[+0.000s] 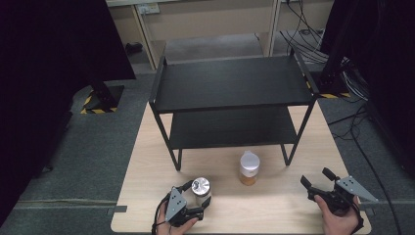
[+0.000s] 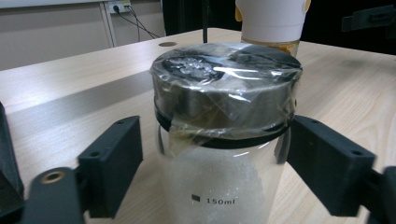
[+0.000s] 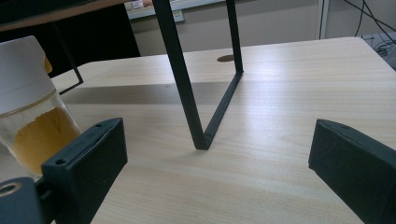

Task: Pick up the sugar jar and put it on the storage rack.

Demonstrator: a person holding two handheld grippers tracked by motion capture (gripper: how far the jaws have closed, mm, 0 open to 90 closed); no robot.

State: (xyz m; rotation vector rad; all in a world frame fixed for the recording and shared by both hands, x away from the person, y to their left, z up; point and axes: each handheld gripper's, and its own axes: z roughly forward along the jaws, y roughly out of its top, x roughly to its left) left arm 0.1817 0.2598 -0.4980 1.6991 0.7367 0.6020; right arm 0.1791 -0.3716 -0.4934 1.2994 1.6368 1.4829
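Left gripper (image 1: 192, 197) fingers straddle the clear glass jar with foil-wrapped metal lid (image 2: 226, 121) on the pale wooden table (image 1: 274, 205), right pad touching, left apart, so uneven closing may tip it; right gripper (image 1: 317, 180) fingers wide apart, empty.

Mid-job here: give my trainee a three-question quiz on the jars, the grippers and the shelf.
1. True or false: the left gripper has the metal-lidded jar between its jaws.
2. Which lid is white: (a) the metal-lidded jar's, (b) the amber jar's?
3. Fill in: both tiers of the black shelf are ____.

Key: 1 true, one pad touching, a gap at the other. 2 b. 3 bare.
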